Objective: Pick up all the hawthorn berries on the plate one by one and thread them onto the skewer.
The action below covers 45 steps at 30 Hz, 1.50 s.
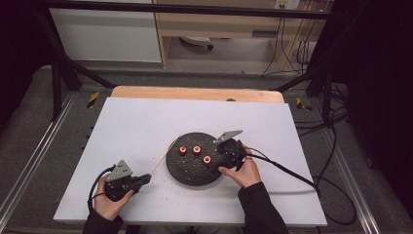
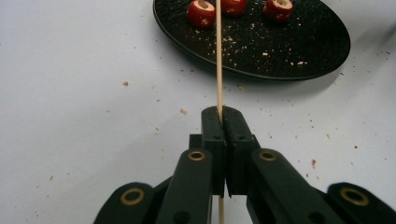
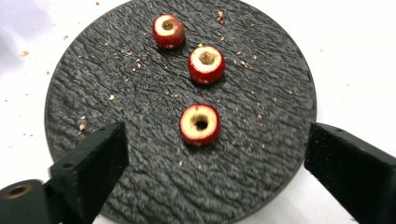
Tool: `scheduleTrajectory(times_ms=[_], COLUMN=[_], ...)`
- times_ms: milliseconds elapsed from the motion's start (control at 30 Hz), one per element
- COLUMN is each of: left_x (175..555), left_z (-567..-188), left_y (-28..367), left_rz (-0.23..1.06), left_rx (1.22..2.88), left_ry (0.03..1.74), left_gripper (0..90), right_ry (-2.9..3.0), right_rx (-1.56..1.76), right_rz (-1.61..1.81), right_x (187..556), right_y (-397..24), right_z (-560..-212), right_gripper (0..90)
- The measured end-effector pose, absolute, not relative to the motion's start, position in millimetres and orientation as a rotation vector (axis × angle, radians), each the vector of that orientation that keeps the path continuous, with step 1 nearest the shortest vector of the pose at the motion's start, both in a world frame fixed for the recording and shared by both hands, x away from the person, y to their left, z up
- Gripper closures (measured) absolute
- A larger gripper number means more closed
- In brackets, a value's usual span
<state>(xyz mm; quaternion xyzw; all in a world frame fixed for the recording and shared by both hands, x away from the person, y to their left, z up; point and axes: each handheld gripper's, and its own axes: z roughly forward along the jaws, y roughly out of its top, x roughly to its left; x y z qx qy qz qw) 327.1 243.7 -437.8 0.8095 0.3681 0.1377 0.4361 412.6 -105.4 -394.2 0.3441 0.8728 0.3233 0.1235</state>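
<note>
Three cored red fruits point(image 3: 200, 124) point(image 3: 206, 64) point(image 3: 168, 31) lie on a round black textured plate point(image 3: 116, 84). My right gripper point(image 3: 216, 144) hovers open over the plate, its jaws wide on either side of the nearest fruit without touching it. In the high view it sits at the plate's right edge point(image 1: 220, 152). My left gripper point(image 2: 222, 114) is shut on a thin wooden skewer point(image 2: 218, 56), which points toward the plate point(image 2: 280, 51) and the fruits point(image 2: 201, 12). In the high view the left gripper point(image 1: 147, 179) rests low on the white sheet, left of the plate point(image 1: 192, 170).
A white sheet point(image 1: 146, 122) covers the table, sprinkled with small crumbs near the plate. A wooden table edge point(image 1: 195, 92) shows at the back. Black cables point(image 1: 292, 173) trail from the right gripper across the sheet's right side.
</note>
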Motion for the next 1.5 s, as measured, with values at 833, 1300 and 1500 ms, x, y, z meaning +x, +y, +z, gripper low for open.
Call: scheduleTrajectory(times_ms=[833,1300,1500], left_x=[328,328,327], left_z=[-439,-439,-439], left_y=[241,241,239], left_rz=[0.331,0.328,0.329], left_rx=[2.033,2.038,2.041], left_ry=[0.907,0.899,0.894], left_gripper=[88.1,88.1,88.1], right_ry=[2.749,2.787,2.780], right_rx=[1.034,1.125,1.154], right_rz=[0.682,0.682,0.723], right_x=[449,455,453], right_y=[-72,-71,-73], right_z=[-410,-412,-408], right_gripper=[49.2,61.3,61.8])
